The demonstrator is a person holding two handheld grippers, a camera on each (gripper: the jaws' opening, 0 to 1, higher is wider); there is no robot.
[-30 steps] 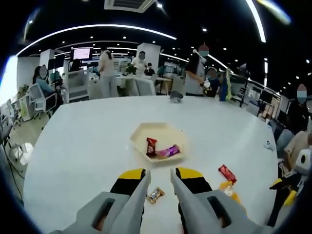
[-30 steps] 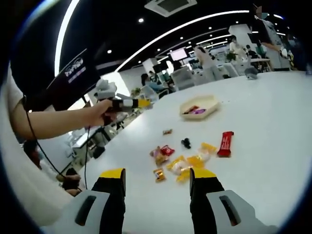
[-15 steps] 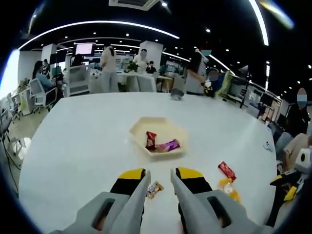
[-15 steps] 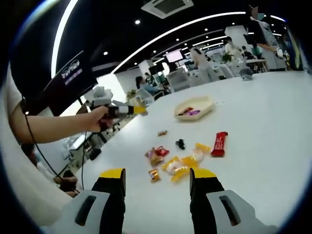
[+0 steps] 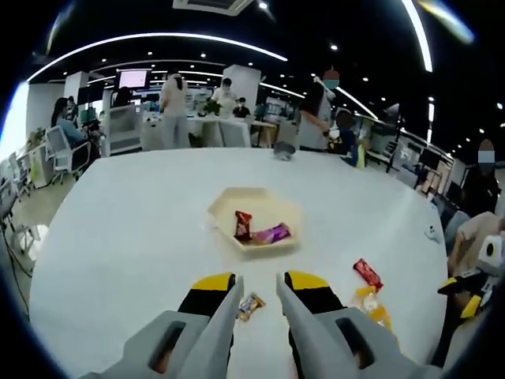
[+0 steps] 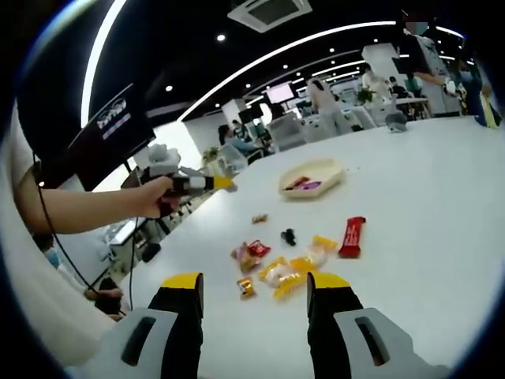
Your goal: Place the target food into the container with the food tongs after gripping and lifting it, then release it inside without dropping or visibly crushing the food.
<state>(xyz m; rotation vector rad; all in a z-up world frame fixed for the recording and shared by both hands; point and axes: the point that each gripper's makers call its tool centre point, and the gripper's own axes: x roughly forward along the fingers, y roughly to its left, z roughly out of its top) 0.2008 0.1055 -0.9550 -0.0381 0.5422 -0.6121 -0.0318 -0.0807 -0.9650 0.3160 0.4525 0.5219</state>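
One tray [image 5: 223,207], two snacks [image 5: 256,230] inside, two red bars [image 6: 351,236].

A: Where does the left gripper view look from?
B: Low over the table [image 5: 118,237], facing the tray [image 5: 256,219] at 12 o'clock, fairly near.
A: And the right gripper view?
B: Higher and farther back; the tray [image 6: 312,176] sits at 1 o'clock. Both share the tray and table [image 6: 426,205].

White lettering on the dark sign [image 6: 117,118] is too blurred to read
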